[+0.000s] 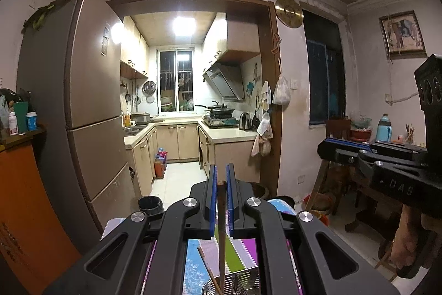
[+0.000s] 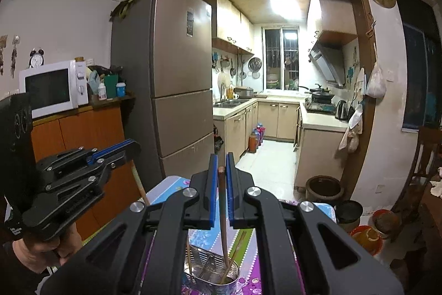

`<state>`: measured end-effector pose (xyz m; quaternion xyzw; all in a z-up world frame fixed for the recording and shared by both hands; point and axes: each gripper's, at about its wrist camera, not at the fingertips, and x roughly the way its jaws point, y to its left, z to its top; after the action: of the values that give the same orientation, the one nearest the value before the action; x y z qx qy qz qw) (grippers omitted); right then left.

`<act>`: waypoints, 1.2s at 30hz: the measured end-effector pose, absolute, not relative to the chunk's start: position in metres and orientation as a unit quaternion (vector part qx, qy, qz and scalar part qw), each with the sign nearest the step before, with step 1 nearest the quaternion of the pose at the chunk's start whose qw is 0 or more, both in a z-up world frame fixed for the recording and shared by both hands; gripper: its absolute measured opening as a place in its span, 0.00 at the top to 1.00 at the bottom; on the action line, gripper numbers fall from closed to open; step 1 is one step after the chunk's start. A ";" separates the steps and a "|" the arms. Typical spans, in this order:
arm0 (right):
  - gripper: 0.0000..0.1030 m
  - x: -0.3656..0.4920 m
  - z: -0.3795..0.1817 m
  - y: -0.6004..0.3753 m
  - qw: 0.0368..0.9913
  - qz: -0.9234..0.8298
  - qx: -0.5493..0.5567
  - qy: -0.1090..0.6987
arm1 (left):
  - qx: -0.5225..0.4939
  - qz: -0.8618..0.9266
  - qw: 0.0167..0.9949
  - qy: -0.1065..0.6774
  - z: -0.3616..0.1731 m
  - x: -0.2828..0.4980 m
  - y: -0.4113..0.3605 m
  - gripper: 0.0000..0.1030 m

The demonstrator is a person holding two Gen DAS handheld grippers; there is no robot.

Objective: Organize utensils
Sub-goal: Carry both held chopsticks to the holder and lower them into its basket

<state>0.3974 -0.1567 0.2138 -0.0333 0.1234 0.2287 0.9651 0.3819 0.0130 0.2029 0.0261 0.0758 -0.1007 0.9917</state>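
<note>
The right gripper pinched a brown chopstick whose lower end stood in a metal utensil holder on a patterned tablecloth; the left gripper hovered nearby

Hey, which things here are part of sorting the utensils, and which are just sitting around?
Job: chopstick in left gripper; chopstick in right gripper; metal utensil holder.
Just around: fridge, microwave, clay pot, wall clock.

Black claw with blue pads (silver screws), apparently bare-skinned hand.
</note>
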 end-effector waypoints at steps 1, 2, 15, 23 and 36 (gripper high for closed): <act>0.96 0.402 0.209 -0.157 0.964 0.229 -0.033 0.129 | 0.026 -0.101 0.992 0.078 0.201 0.385 0.013 0.93; 0.96 0.405 0.206 -0.157 0.964 0.230 -0.031 0.133 | 0.025 -0.101 0.991 0.080 0.199 0.388 0.013 0.93; 0.96 0.432 0.177 -0.146 0.955 0.237 -0.020 0.179 | 0.020 -0.106 0.988 0.114 0.174 0.419 0.016 0.93; 0.96 0.445 0.153 -0.142 0.949 0.234 -0.022 0.209 | 0.013 -0.105 0.984 0.142 0.146 0.439 0.021 0.93; 0.95 0.469 0.129 -0.149 0.949 0.214 -0.010 0.233 | 0.019 -0.088 0.983 0.161 0.129 0.459 0.022 0.92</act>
<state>0.4692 -0.1489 0.1294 -0.0095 0.2334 0.2137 0.9486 0.4587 0.0220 0.1289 0.0192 0.1610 -0.0876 0.9829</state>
